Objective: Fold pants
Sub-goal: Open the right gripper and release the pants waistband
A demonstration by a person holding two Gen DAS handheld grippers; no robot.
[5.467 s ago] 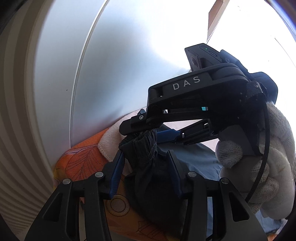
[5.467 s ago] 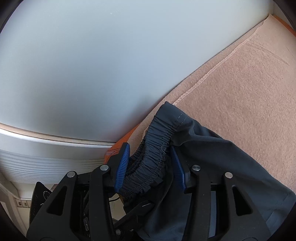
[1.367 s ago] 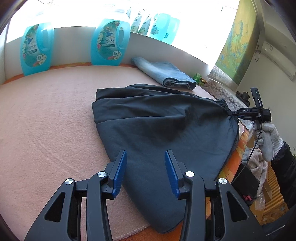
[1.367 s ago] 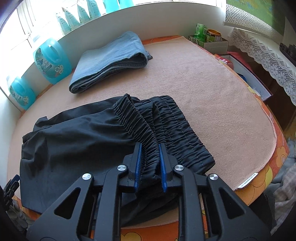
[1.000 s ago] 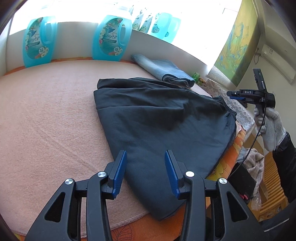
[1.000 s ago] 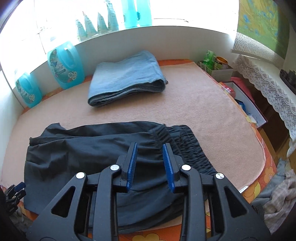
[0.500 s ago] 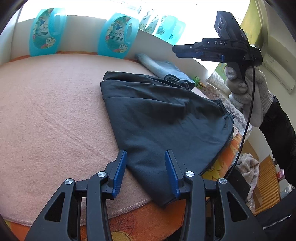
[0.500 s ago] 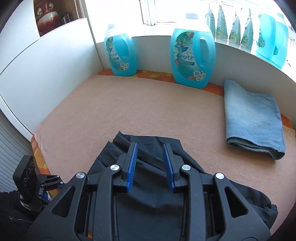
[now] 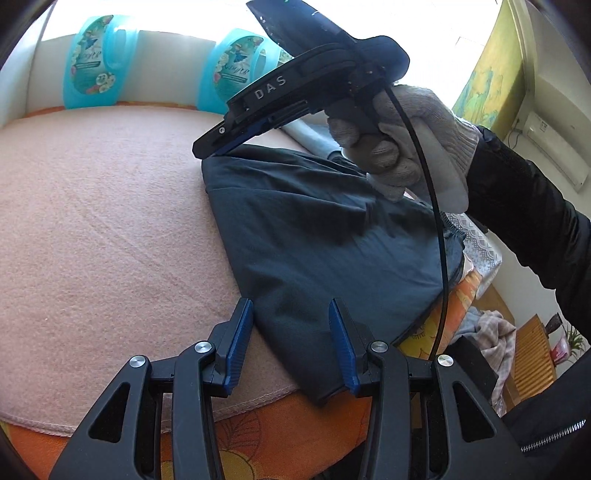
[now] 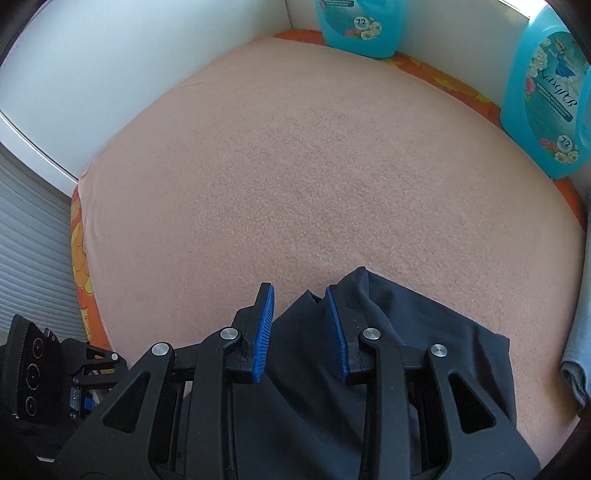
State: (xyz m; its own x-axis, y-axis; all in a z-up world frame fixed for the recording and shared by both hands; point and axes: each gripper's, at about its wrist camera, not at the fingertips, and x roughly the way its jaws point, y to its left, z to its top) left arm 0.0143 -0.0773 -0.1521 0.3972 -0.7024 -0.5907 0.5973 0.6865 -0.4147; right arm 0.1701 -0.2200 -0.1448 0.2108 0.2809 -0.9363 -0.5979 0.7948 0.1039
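Left gripper [image 9: 291,341] jaws parted, nothing between the pads, over the near edge of the dark pants [image 9: 325,236]. Right gripper [image 10: 300,328] jaws parted and empty above the pants' far corner. Pants lie on the pink blanket [image 10: 295,166]; detergent bottles [image 10: 546,99] behind.

Bright daylight floods the window [image 9: 443,22] | white walls [image 10: 92,55] enclose a peach blanket [image 10: 314,166] over an orange flowered cover [image 9: 277,435] | yellow-green wall hanging [image 9: 484,81] and air conditioner [image 9: 554,144] at right | ribbed grey panel [image 10: 29,229] at left
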